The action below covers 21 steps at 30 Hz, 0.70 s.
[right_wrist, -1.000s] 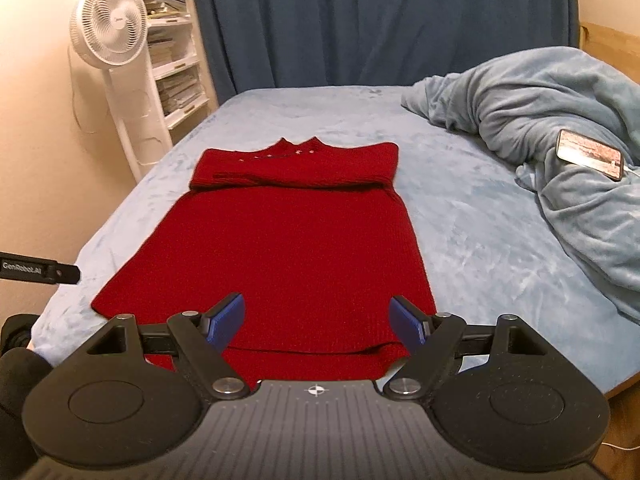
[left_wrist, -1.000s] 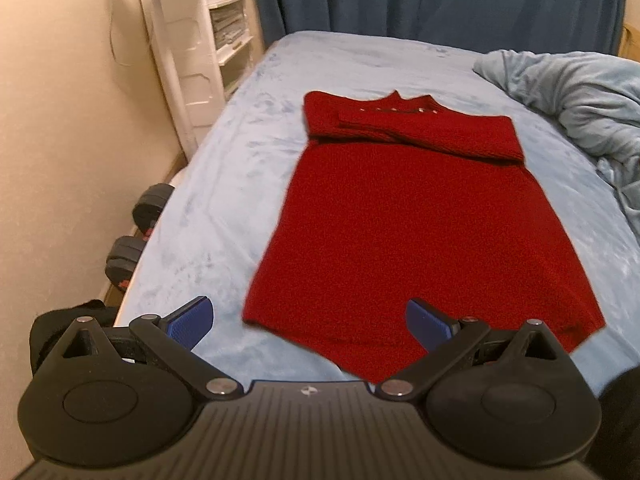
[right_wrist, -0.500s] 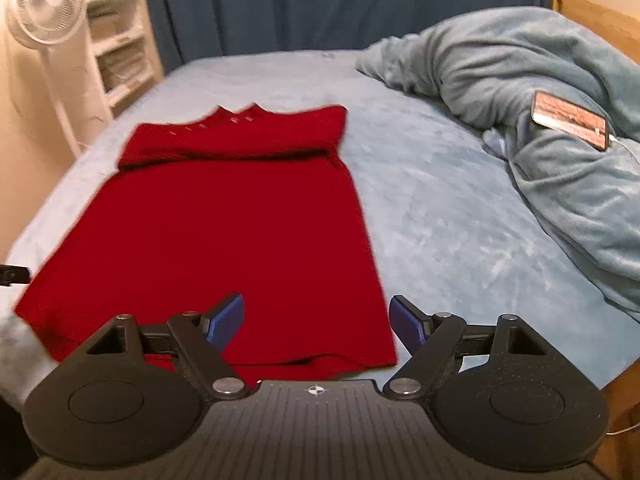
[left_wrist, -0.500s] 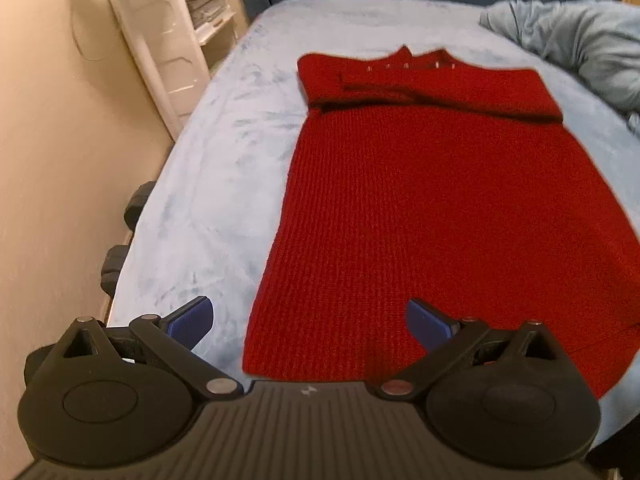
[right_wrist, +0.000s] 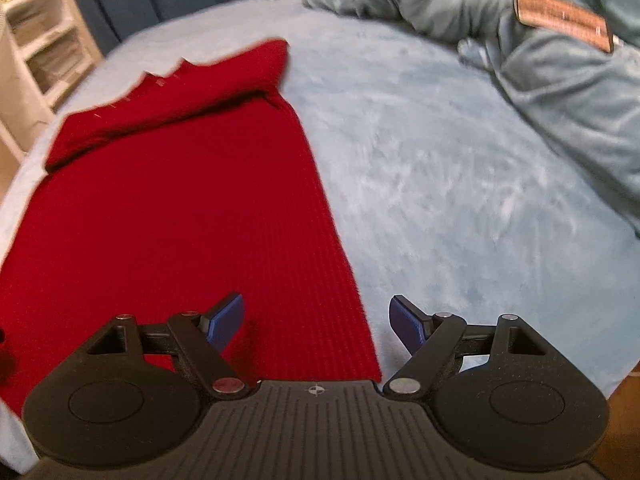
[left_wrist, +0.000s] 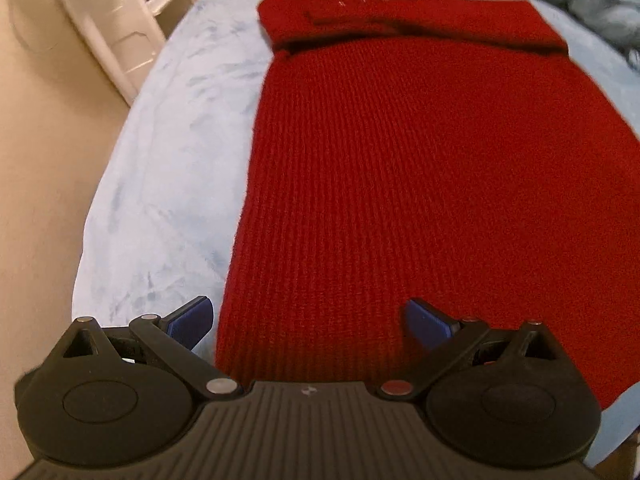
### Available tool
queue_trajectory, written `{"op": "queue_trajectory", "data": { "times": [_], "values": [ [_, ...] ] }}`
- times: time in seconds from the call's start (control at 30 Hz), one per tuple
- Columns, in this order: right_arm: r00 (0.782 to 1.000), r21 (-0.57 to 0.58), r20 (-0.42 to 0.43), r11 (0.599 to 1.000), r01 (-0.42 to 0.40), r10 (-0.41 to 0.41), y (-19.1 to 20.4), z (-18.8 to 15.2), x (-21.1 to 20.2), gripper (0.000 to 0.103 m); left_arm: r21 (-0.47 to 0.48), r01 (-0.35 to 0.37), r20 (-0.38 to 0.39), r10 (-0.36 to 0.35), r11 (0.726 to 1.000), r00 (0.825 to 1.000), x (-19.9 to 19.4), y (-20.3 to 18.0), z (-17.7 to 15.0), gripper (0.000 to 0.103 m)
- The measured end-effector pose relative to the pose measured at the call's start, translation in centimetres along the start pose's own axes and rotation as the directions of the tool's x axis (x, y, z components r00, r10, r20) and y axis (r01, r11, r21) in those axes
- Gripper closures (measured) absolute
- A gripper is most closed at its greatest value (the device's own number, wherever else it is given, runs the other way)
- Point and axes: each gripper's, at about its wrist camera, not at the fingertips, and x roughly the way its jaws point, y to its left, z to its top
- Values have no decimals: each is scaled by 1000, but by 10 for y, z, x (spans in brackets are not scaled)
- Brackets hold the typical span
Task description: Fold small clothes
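A red knitted garment (left_wrist: 420, 168) lies flat on the light blue bed, its sleeves folded across the top end. It also shows in the right wrist view (right_wrist: 176, 208). My left gripper (left_wrist: 310, 322) is open and empty, low over the garment's near left corner, its jaws straddling the left edge. My right gripper (right_wrist: 318, 322) is open and empty, low over the near right corner, its jaws straddling the right edge. The near hem is hidden behind both gripper bodies.
A crumpled blue-grey blanket (right_wrist: 540, 64) lies at the right of the bed with a phone (right_wrist: 564, 18) on it. White shelves (left_wrist: 120, 20) stand by the beige wall at the left. The bed's left edge (left_wrist: 92, 216) drops off close to my left gripper.
Both grippers have moved down and forward toward the garment's near corners, the left to the left corner, the right to the right corner. Both stay open. The garment has not moved.
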Motion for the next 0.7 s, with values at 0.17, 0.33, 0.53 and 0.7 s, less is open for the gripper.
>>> {"op": "queue_trajectory", "data": {
  "times": [0.17, 0.33, 0.53, 0.7],
  "values": [
    [999, 63, -48, 998, 27, -24, -16, 10, 32, 22, -23, 8, -19, -8, 1000, 1000, 13, 10, 4, 0],
    [996, 117, -95, 993, 9, 3, -27, 17, 55, 20, -56, -36, 37, 38, 998, 999, 12, 29, 16, 0],
    [992, 67, -107, 996, -59, 66, -22, 6, 63, 7, -35, -17, -20, 16, 999, 1000, 38, 38, 19, 0],
    [992, 35, -87, 996, -83, 86, -21, -1, 59, 6, -184, 142, -94, -161, 973, 982, 47, 65, 17, 0]
  ]
}}
